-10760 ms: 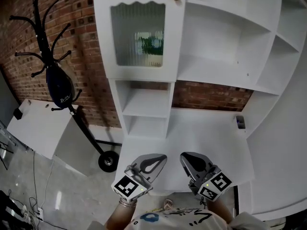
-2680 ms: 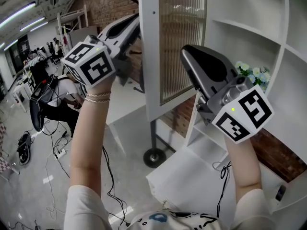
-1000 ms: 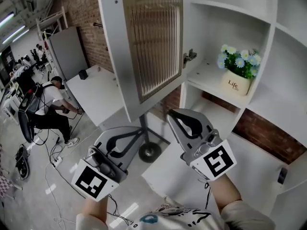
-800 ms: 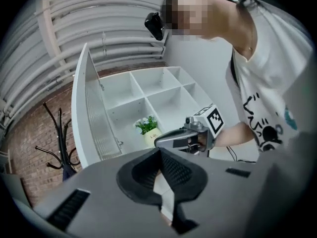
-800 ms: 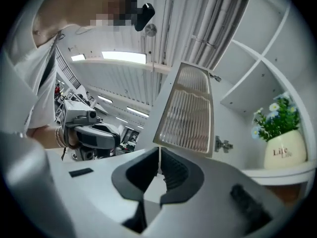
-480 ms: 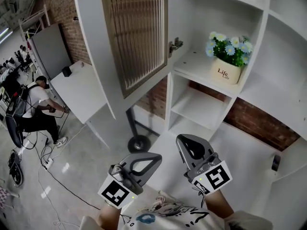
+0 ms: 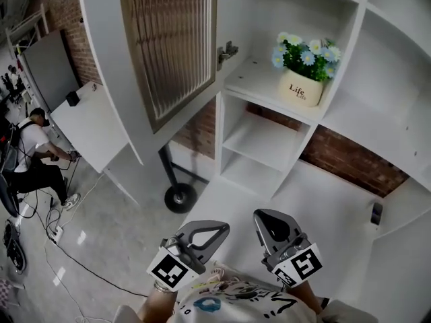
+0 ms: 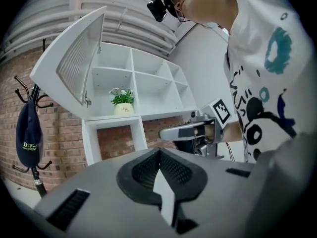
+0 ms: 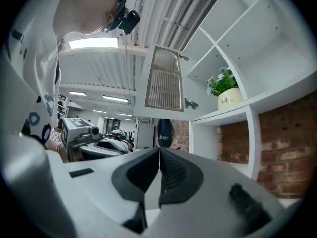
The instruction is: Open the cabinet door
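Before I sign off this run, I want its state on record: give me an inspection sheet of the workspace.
Surface: white desk top, mostly bare.
Job's things: cabinet door stands wide open; flower pot on the exposed shelf.
Clutter: small dark item at the desk's right edge.
Grippers: left gripper and right gripper low by the desk's near edge, jaws together, empty.
Cables: loose leads on the floor, left.
Surroundings: brick wall; a person at far left.
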A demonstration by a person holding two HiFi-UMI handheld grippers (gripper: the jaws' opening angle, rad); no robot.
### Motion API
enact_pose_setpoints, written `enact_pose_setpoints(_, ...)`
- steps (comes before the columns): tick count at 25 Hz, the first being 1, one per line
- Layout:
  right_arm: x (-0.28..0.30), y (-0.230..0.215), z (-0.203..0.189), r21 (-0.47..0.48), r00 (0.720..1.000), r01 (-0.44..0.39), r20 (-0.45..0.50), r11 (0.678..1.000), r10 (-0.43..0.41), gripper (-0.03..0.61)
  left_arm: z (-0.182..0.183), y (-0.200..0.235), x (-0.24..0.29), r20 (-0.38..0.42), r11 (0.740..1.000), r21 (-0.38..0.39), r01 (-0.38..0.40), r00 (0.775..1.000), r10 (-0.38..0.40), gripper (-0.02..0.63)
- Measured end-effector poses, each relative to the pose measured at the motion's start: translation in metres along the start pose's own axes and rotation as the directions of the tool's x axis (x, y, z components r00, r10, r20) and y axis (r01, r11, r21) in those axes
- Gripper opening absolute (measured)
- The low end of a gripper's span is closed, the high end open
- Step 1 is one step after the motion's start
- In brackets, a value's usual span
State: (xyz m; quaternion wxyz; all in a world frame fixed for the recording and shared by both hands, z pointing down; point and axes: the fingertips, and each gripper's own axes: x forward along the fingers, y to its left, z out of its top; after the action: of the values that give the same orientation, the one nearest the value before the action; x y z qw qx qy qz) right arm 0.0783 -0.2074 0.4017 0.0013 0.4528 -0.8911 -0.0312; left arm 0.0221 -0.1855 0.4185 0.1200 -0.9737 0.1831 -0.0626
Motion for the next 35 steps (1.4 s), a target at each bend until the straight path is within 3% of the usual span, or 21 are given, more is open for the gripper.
enact_pose_setpoints(9, -0.054, -0.021, -0.012, 0.018, 0.983, 0.176, -0.052, 0.984, -0.175, 0.028, -0.003, -0.023, 0.030, 0.061, 0.992, -0.070, 0.109, 0.993, -0.105, 0.015)
enact_pose_setpoints(20, -0.110, -0.039, -0.013, 0.017, 0.923, 0.378, -0.085, 0.925, -0.376, 0.027, 0.000, -0.066, 0.067, 0.065, 0.956, -0.027, 0.293, 0.955, -0.291, 0.015)
enact_pose_setpoints(30, -0.143, -0.047, -0.030, 0.020, 0.871, 0.482, -0.121, 0.876, -0.476, 0.027, -0.007, -0.089, 0.082, 0.050, 0.919, -0.030, 0.392, 0.919, -0.390, 0.015)
enact_pose_setpoints(35, -0.147, -0.049, -0.032, 0.040, 0.855, 0.510, -0.131, 0.860, -0.501, 0.026, -0.007, -0.097, 0.089, 0.092, 0.902, -0.109, 0.418, 0.908, -0.409, 0.015)
